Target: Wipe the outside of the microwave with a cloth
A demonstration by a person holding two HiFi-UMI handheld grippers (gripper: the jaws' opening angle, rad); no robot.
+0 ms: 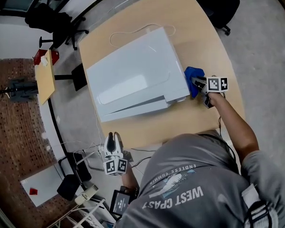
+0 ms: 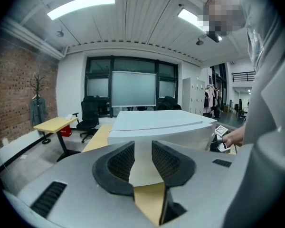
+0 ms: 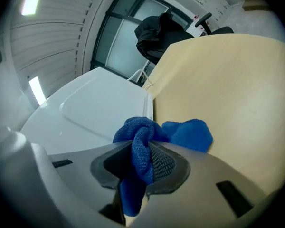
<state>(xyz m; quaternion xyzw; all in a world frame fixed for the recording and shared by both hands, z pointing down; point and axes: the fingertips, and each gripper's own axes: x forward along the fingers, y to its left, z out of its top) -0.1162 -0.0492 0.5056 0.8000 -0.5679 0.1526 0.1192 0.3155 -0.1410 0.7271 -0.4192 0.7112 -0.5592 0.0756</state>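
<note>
1. Fingers (image 3: 164, 164) of my right gripper (image 3: 141, 151) clench the bunched blue microfibre cloth (image 3: 187, 134) beside the boxy white microwave (image 1: 137, 75) on the pale wooden bench (image 1: 199, 32).
2. Risk: the pinch looks thin, so wiping may tug the cloth free.
3. My left gripper (image 2: 142, 151) is released and empty, so the unbraced microwave may slide.

The microwave (image 1: 137, 75) is white; the cloth (image 1: 192, 73) is deep blue. The table (image 1: 213, 37) is pale tan wood. Black-and-white square markers pattern the cubes on the left gripper (image 1: 114, 137) and right gripper (image 1: 197, 83). The shirt (image 1: 180, 167) is grey, white-lettered.
</note>
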